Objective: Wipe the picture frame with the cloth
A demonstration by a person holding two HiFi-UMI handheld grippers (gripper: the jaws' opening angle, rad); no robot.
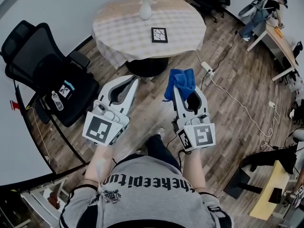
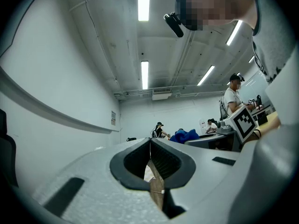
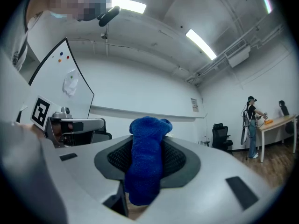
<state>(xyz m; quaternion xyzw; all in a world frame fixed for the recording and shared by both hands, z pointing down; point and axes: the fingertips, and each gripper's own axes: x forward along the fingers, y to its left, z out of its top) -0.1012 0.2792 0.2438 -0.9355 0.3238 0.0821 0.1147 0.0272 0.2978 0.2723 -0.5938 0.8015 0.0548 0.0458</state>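
The picture frame (image 1: pixel 159 34), small with a dark border, lies flat on the round table (image 1: pixel 118 32) well ahead of both grippers. My right gripper (image 1: pixel 179 87) is shut on the blue cloth (image 1: pixel 181 81), which bunches up past the jaws. In the right gripper view the blue cloth (image 3: pixel 145 162) fills the gap of the right gripper (image 3: pixel 147 146). My left gripper (image 1: pixel 133 80) is held level beside it, jaws closed together with nothing between them. The left gripper (image 2: pixel 150 143) shows its pads meeting. Both grippers hover over the wooden floor, short of the table.
A white vase with flowers (image 1: pixel 146 6) stands on the table behind the frame. A black office chair (image 1: pixel 47 75) sits to the left. A power strip and cable (image 1: pixel 207 67) lie on the floor to the right. A desk with a person (image 1: pixel 270 20) is at far right.
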